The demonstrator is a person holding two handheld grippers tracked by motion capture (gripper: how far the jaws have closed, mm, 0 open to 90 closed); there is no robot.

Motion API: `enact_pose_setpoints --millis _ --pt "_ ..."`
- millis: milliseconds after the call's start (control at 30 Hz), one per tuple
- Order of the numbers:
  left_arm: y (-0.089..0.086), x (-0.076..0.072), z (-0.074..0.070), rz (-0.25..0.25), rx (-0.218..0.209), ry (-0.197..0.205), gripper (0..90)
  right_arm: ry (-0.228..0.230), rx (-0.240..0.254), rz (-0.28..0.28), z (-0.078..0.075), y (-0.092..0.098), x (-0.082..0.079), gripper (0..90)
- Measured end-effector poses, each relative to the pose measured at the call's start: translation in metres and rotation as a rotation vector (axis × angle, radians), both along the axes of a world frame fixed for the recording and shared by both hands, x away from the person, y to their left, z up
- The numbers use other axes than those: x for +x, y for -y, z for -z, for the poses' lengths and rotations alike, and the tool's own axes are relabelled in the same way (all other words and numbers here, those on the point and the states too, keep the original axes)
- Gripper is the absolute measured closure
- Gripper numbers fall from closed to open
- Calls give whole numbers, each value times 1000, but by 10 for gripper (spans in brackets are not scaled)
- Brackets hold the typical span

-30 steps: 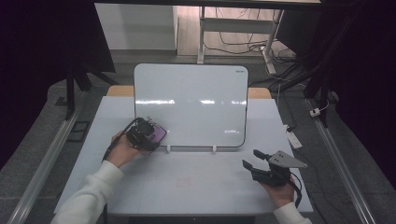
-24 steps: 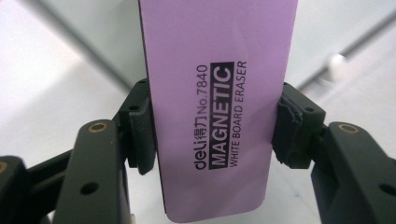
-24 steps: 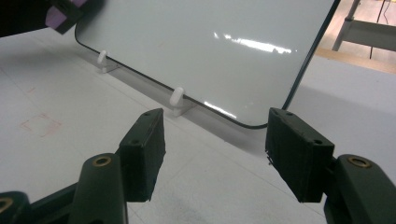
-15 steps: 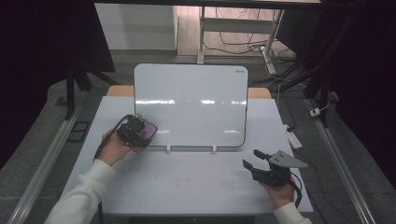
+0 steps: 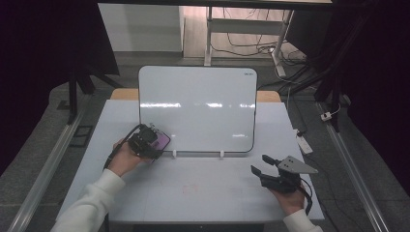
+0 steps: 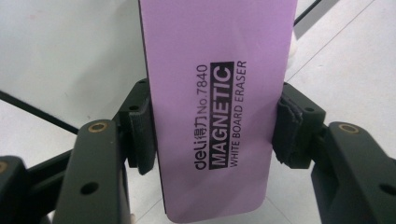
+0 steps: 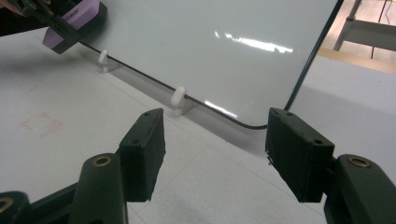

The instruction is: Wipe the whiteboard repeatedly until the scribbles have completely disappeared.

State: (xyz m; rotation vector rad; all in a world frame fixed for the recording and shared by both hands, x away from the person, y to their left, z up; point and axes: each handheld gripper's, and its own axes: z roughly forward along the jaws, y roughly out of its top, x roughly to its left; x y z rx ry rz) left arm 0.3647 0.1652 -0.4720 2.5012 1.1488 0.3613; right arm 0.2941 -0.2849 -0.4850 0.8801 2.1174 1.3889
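A purple magnetic whiteboard eraser [image 6: 215, 107] is clamped across its width between the pads of my left gripper [image 6: 212, 128]. In the high view that left gripper [image 5: 151, 141] holds the eraser [image 5: 162, 140] at the lower left corner of the upright whiteboard [image 5: 198, 106]. Whether the eraser touches the board I cannot tell. My right gripper [image 5: 258, 165] rests low over the table at the front right, open, with nothing between its fingers. In the right gripper view its jaws [image 7: 212, 154] stand wide apart, facing the whiteboard [image 7: 210, 51], and the eraser [image 7: 77, 18] appears at the top left.
The whiteboard stands in small white clips [image 5: 174, 154] on the pale table [image 5: 203, 188]. A faint red square mark [image 7: 41, 124] lies on the table in front of the board. A desk frame and cables [image 5: 241, 34] are behind the table.
The left hand with the eraser shifted left away from the board half a second ago, then came back right to the board's lower left corner. The right gripper has kept still.
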Motion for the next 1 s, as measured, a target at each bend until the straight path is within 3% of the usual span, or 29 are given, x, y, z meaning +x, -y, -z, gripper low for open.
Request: enact_pose_setpoints --millis 167,533,800,1000 --pt "0 -5 -4 19 -36 25 411 -3 -2 -2 0 -1 0 368" --pt "6 -28 -12 85 -163 72 411 -10 -5 -10 2 -4 1 368" --pt "9 -46 -21 124 -289 91 411 -17 -5 -29 2 -11 1 368" --pt "18 -55 -19 161 -388 85 410 -21 -5 -48 1 -19 -1 365"
